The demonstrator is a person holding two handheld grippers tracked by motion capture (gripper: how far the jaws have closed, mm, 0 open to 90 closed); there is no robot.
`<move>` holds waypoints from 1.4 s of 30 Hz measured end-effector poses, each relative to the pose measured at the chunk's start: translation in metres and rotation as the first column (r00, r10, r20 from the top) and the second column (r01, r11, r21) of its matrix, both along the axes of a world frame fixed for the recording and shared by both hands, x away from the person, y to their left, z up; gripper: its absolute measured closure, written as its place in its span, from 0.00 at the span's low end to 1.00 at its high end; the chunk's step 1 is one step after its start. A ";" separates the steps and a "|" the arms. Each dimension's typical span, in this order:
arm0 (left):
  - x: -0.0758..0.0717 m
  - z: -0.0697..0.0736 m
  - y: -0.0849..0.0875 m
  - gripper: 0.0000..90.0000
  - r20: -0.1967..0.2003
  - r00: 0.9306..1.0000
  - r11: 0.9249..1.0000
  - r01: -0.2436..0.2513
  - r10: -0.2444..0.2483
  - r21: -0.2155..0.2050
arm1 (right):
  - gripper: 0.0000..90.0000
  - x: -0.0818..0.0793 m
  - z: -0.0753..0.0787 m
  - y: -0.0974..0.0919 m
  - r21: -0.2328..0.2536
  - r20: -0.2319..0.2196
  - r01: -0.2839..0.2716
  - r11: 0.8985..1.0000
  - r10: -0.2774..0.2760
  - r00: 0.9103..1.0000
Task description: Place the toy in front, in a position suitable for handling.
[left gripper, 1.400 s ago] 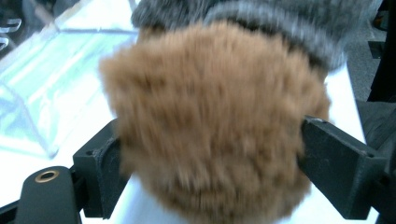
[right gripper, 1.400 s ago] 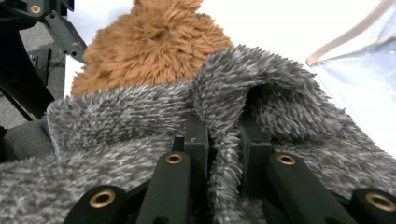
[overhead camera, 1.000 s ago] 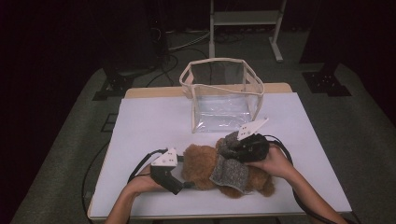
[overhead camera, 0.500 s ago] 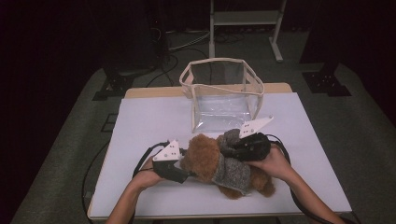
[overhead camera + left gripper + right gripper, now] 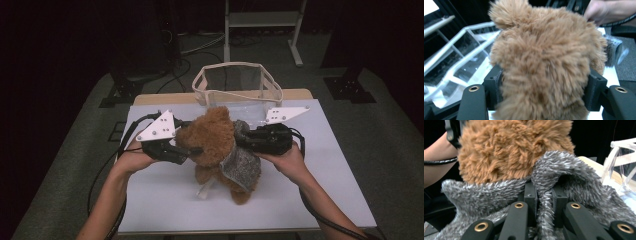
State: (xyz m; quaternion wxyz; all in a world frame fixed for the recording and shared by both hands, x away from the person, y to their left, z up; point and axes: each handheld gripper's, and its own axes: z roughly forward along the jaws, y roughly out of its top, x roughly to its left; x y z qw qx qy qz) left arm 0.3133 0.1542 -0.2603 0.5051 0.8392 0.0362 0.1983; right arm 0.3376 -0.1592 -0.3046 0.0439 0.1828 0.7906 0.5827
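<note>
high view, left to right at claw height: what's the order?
Left hand → left claw → brown teddy bear → grey fur vest → right claw → right hand.

One plush toy, one bag, two grippers on one table

A single brown teddy bear wears one grey furry vest. One clear bag with white trim stands behind it on the one white table. Two grippers: left gripper, right gripper.
</note>
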 end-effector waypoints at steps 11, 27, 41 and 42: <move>-0.003 -0.025 -0.033 0.37 -0.009 0.998 0.998 0.058 -0.058 0.022 | 0.86 -0.001 -0.010 -0.042 0.013 -0.067 0.006 1.000 -0.005 0.998; -0.007 -0.014 -0.082 0.35 0.037 0.993 0.989 0.104 -0.108 0.101 | 0.85 -0.003 0.091 -0.009 -0.231 0.087 -0.107 0.967 0.130 0.988; 0.004 -0.042 -0.077 0.12 -0.070 0.998 1.000 -0.005 0.007 0.026 | 0.86 0.004 0.067 -0.022 -0.261 0.094 -0.025 0.965 0.051 0.994; 0.004 -0.046 -0.078 0.11 -0.085 0.996 1.000 -0.008 0.010 0.018 | 0.86 0.004 0.066 -0.023 -0.253 0.091 -0.025 0.967 0.049 0.995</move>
